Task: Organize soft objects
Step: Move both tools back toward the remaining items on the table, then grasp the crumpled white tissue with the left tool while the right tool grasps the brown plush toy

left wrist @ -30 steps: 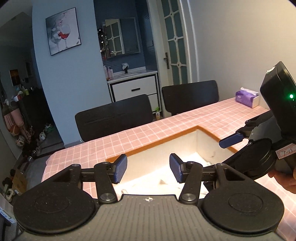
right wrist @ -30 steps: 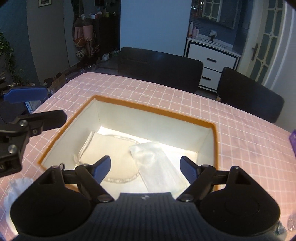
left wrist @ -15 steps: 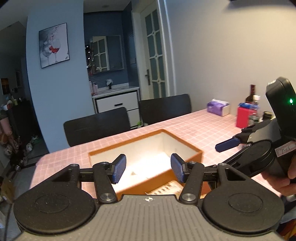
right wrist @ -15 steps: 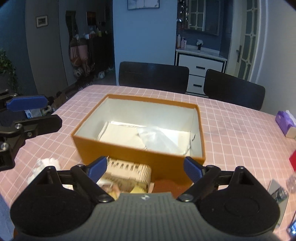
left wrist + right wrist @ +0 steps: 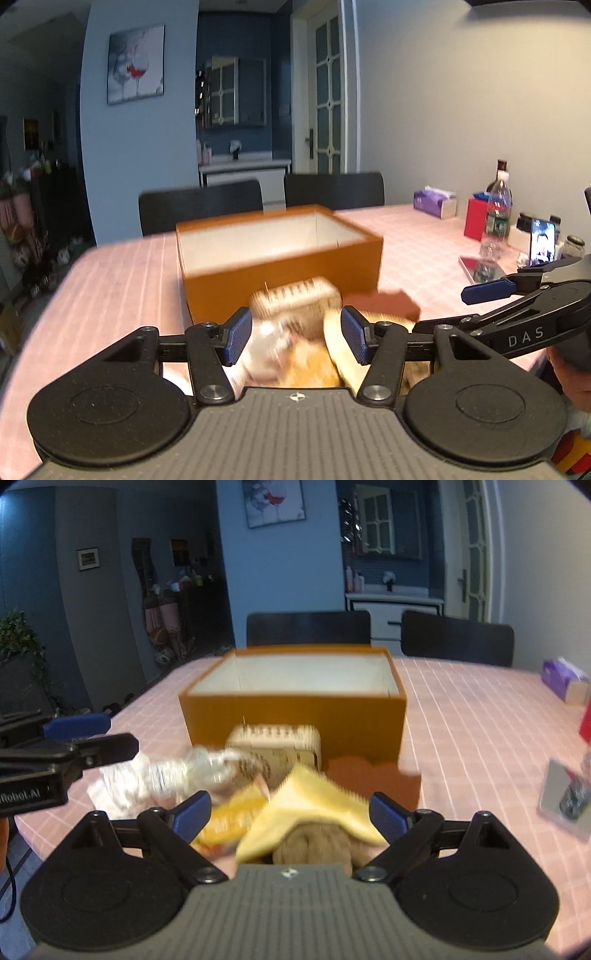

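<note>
An open orange box [image 5: 280, 273] [image 5: 295, 716] stands on the pink checked tablecloth. In front of it lies a pile of soft things: a beige printed pouch [image 5: 275, 744] [image 5: 299, 299], crumpled clear plastic [image 5: 166, 775], a yellow cloth [image 5: 314, 808] over a brown knitted piece [image 5: 314, 845], an orange packet [image 5: 229, 816] and a rust-brown piece [image 5: 373, 775]. My left gripper [image 5: 295, 334] hovers open over the pile, holding nothing. My right gripper [image 5: 290, 812] is opening wide above the yellow cloth, with nothing gripped; it also shows at the right of the left wrist view.
Two black chairs [image 5: 308, 627] stand behind the table. At the right are a purple tissue box [image 5: 434, 201], a red box [image 5: 476, 219], a bottle [image 5: 496, 210], jars and a phone [image 5: 543, 242]. A hand [image 5: 570, 376] holds the right gripper.
Both grippers have pulled back from above the box's inside and sunk, so the box now stands farther off and the pile in front of it shows. The right jaws stand wider.
</note>
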### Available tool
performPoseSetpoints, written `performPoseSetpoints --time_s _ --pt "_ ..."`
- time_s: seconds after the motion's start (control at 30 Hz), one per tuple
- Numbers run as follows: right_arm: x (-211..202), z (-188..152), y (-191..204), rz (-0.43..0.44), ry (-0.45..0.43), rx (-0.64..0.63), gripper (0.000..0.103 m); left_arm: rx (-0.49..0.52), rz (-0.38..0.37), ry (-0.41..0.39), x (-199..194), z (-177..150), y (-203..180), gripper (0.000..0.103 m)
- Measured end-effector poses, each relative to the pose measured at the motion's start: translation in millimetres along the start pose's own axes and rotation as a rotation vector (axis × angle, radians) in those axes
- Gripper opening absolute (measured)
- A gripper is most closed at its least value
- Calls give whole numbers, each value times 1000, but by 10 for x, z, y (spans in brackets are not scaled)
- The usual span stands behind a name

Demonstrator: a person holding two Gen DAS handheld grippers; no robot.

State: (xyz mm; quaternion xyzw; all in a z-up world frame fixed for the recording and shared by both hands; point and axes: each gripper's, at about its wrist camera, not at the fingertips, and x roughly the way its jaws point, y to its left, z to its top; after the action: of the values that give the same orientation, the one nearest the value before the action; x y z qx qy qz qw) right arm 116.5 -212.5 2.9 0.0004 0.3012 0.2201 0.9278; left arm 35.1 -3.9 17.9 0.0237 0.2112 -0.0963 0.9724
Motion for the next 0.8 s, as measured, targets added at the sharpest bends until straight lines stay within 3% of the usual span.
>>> performPoseSetpoints --time_s 0.17,0.27,0.4,0.47,0.63,0.8 --pt "113 -326 -31 -26 75 42 91 -42 -26 53 -5 -304 -36 65" --pt "213 -475 -23 -52 115 26 97 -69 -18 88 24 -446 -28 65" --pt "294 -579 -38 -62 141 23 100 -55 85 80 -10 -546 -6 65" --pt "325 -580 -55 -63 155 34 100 -56 156 73 -47 -563 57 75" --pt "407 -531 -73 -88 162 45 100 -35 319 80 -51 -576 236 81" --pt "505 -480 -53 -102 175 30 100 71 341 149 119 -587 333 82"
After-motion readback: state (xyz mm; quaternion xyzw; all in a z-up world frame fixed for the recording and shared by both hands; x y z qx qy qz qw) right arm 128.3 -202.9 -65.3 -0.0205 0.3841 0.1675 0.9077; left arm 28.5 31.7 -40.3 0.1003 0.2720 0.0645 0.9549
